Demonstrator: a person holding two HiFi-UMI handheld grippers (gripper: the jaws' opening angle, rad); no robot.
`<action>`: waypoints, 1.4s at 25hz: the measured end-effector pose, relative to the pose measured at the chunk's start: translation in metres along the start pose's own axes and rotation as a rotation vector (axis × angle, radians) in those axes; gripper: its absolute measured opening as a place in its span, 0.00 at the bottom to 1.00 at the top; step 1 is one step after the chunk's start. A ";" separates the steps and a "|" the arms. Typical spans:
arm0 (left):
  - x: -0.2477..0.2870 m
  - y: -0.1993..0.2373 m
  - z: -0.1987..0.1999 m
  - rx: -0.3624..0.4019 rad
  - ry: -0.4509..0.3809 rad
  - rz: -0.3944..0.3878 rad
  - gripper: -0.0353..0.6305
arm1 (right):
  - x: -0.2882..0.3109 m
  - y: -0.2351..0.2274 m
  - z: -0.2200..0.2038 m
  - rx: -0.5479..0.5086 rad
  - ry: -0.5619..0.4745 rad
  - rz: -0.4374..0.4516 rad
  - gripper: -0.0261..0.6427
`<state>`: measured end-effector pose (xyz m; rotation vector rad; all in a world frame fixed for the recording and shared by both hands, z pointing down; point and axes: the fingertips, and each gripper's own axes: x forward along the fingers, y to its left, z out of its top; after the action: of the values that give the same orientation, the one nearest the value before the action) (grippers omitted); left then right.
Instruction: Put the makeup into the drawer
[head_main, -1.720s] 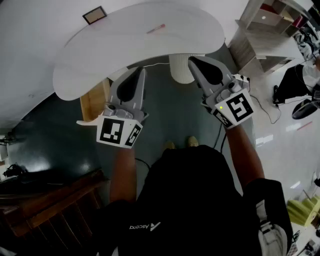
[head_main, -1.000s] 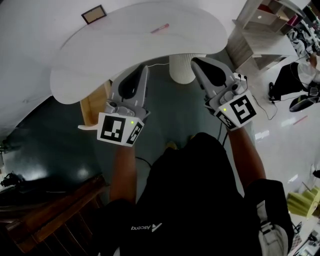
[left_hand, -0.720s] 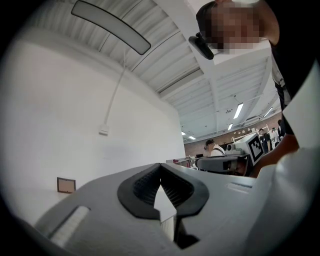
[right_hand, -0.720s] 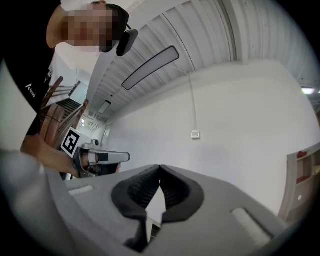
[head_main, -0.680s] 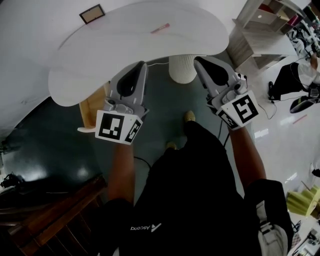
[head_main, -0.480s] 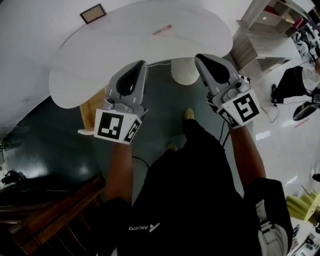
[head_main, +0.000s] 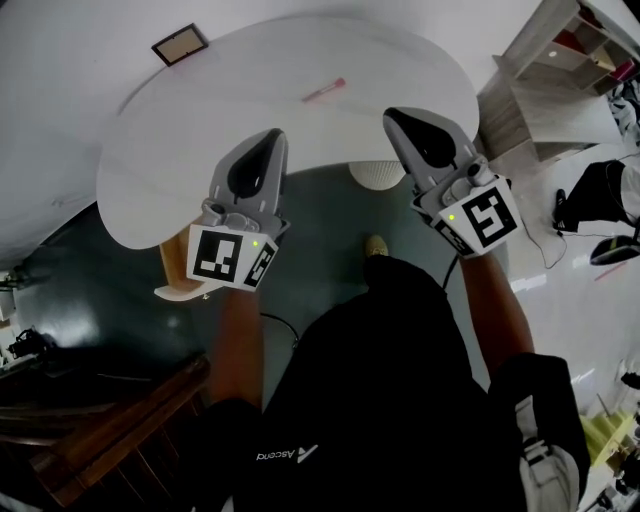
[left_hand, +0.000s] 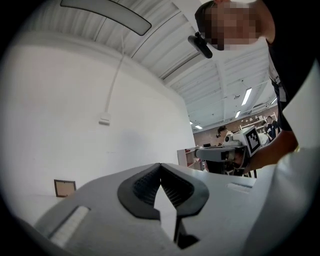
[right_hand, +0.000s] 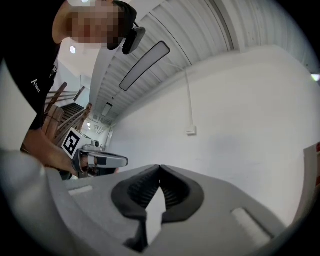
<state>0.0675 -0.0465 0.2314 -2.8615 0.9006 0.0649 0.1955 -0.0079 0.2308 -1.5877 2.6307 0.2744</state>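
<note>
White desk (head_main: 200, 120) ahead: judging by the layout, you are at the reach step, with nothing picked up.
Your left claw (head_main: 274, 136) and right claw (head_main: 392, 116) are pressed together and empty. The pink makeup (head_main: 325, 90) lies at 12 o'clock, so spread one claw first.

Grey plastic right tongs (right_hand: 160, 166) w/ black ribbed pads (right_hand: 142, 190): jaws together at the tips, nothing btwn. Behind: plain white wall (right_hand: 240, 125), thin white cable (right_hand: 188, 95) down to small white box (right_hand: 191, 131). Slatted white ceiling (right_hand: 200, 30) w/ long dark-rimmed lamp (right_hand: 144, 65). At left, person's arm holds grey left tongs (right_hand: 120, 161) w/ black-and-white marker cube (right_hand: 71, 144); brown wooden rails (right_hand: 57, 107) behind.
</note>
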 end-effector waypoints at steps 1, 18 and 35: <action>0.011 0.003 -0.003 0.001 0.007 0.007 0.07 | 0.005 -0.009 -0.003 0.003 0.000 0.012 0.04; 0.134 0.047 -0.073 0.050 0.192 0.019 0.07 | 0.059 -0.106 -0.041 0.077 0.020 0.111 0.04; 0.180 0.084 -0.166 0.066 0.451 -0.153 0.07 | 0.099 -0.122 -0.074 0.104 0.084 0.005 0.04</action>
<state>0.1670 -0.2407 0.3706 -2.9182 0.7237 -0.6348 0.2601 -0.1636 0.2745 -1.5946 2.6623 0.0715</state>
